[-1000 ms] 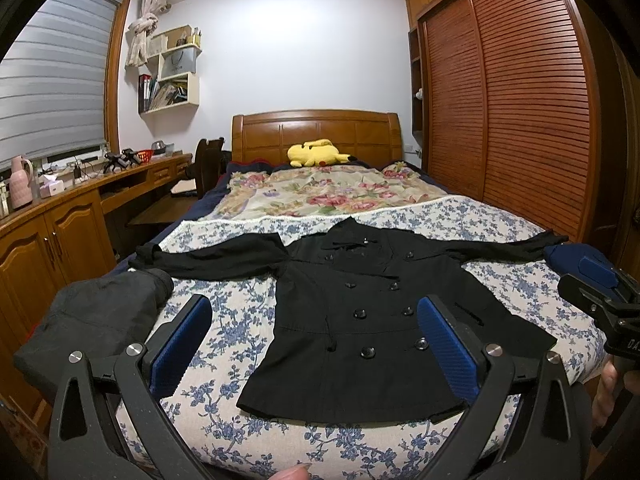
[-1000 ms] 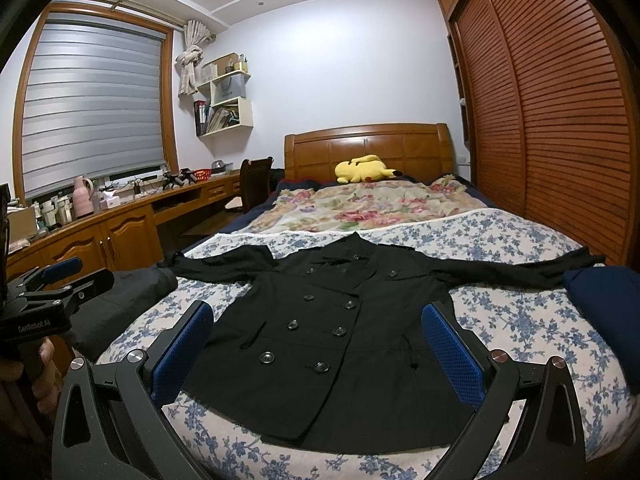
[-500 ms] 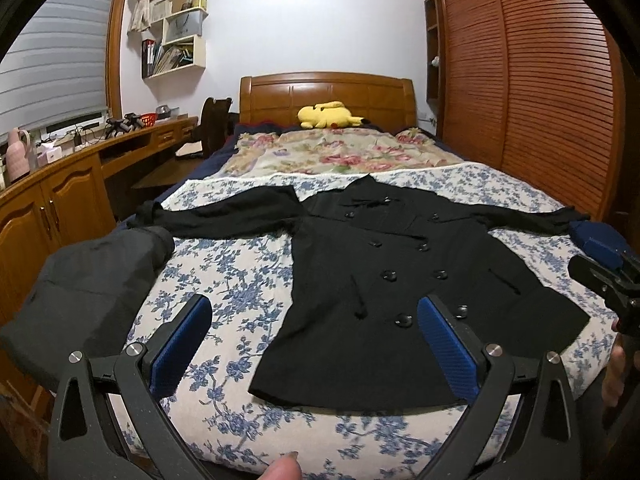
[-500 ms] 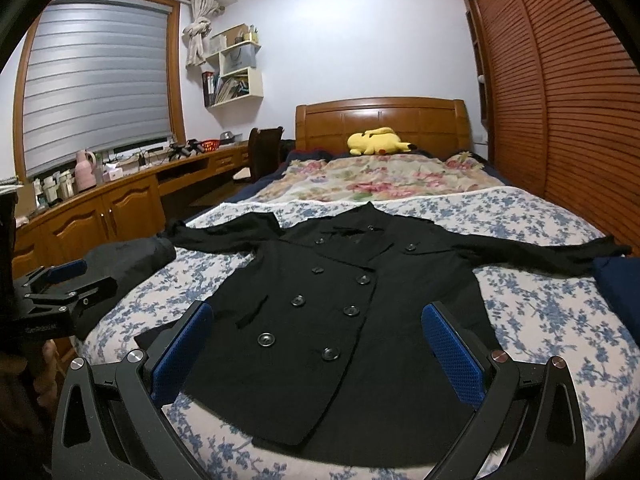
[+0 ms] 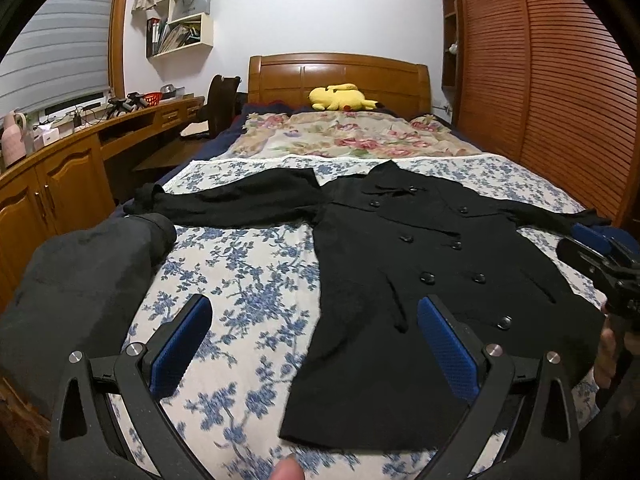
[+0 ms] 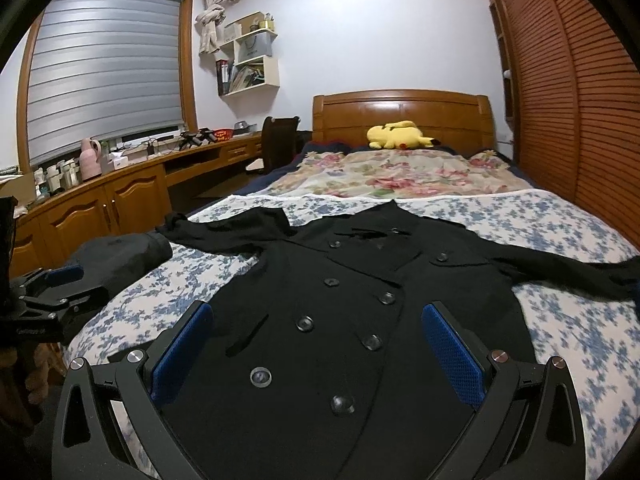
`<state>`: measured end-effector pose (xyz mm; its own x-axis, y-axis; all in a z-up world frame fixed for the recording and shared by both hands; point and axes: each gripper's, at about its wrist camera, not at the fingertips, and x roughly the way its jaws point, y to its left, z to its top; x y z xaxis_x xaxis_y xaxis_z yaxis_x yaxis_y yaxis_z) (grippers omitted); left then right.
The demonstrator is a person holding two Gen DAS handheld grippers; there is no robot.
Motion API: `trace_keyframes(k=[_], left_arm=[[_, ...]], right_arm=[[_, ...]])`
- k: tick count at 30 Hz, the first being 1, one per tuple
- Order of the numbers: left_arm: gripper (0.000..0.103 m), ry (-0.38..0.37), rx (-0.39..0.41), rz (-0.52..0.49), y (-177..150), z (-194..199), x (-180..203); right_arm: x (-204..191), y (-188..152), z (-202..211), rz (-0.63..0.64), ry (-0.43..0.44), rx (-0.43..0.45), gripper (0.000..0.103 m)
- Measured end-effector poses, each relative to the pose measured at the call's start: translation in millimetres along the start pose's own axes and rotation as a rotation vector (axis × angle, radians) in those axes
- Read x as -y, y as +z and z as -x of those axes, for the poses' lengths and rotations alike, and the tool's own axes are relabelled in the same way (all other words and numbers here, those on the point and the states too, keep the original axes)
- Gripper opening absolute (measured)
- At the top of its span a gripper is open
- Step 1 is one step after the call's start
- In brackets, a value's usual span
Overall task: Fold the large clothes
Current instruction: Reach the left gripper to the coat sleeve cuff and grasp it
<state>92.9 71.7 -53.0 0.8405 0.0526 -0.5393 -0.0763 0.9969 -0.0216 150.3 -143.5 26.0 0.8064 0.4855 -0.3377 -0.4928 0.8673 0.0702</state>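
A black double-breasted coat [image 5: 420, 280] lies flat and face up on the floral bedsheet, sleeves spread to both sides; it also shows in the right wrist view [image 6: 340, 320]. My left gripper [image 5: 316, 344] is open and empty above the sheet at the coat's lower left hem. My right gripper [image 6: 318, 356] is open and empty, hovering over the coat's lower front and its buttons. The right gripper also shows at the right edge of the left wrist view [image 5: 600, 256], and the left gripper at the left edge of the right wrist view [image 6: 56, 284].
A dark grey garment [image 5: 80, 280] lies bunched at the bed's left edge. A yellow plush toy [image 5: 340, 98] rests by the wooden headboard [image 5: 340, 76]. Wooden cabinets and a desk [image 5: 60, 176] line the left side. A slatted wardrobe [image 5: 552, 80] stands on the right.
Both grippers have moved forward and lower toward the coat, which now looms larger. The left gripper has shifted left, toward the coat's left hem. Both stay open.
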Motion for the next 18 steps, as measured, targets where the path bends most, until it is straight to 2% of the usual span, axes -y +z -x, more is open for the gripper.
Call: trace_keyframes(k=[7,12,18], left_arm=[[0.103,0.009,-0.036,-0.003,22,-32,-22],[0.103,0.009,-0.064,-0.001,43,-70,-38],[0.103,-0.006,-0.11,0.026,61,-124,-55]], right_arm=[[-1,18,-54,0.035,0.031,-0.041,0.103],[5,16,-98,0.079,0.015,-0.117,0.103],[15,-10,-132,0.139,-0.011,-0.211,0.103]])
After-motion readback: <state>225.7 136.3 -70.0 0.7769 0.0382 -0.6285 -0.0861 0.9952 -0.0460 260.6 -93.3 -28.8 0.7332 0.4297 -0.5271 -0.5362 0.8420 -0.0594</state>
